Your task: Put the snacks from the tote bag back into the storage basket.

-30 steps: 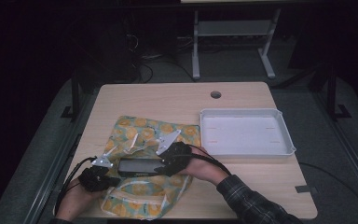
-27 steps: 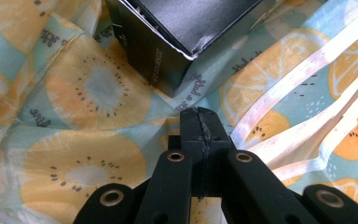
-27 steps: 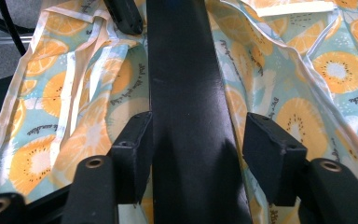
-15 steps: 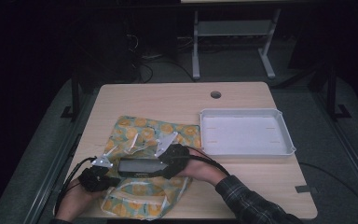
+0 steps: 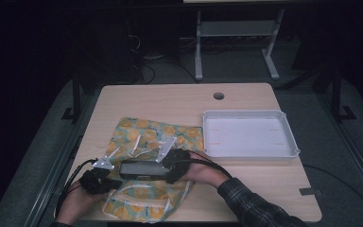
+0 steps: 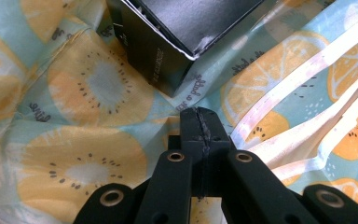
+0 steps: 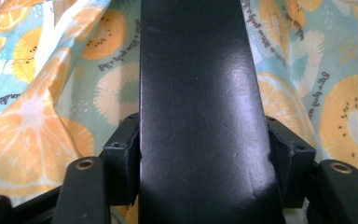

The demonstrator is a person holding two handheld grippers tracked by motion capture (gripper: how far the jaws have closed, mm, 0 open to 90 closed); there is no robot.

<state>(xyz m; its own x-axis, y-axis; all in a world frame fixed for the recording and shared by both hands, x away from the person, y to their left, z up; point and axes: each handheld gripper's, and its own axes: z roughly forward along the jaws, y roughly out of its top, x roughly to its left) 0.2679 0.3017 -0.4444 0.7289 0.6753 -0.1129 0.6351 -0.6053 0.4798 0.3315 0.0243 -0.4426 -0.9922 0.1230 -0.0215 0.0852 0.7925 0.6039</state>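
Observation:
A cloth bag (image 5: 157, 136) printed with orange and kiwi slices lies on the near left of the wooden table. A long black box (image 5: 141, 169) lies across the bag's near part. My right gripper (image 5: 164, 169) is shut on the box's right end. In the right gripper view the box (image 7: 196, 93) runs up between the jaws, over the bag (image 7: 51, 116). My left gripper (image 5: 108, 178) is at the bag's left edge. Its jaws are pressed together (image 6: 200, 122) on a fold of the bag (image 6: 88, 93), just short of the box's corner (image 6: 168, 46). White straps (image 6: 298, 79) trail to the right.
A white empty tray (image 5: 248, 152) stands right of the bag, near the table's right edge. A cable hole (image 5: 218, 96) is at the back. A person's forearms come in from the near edge; the right one wears a plaid sleeve (image 5: 250, 203).
Hardly anything has moved. The right hand and box have shifted very slightly toward the near edge. The left gripper holds its place.

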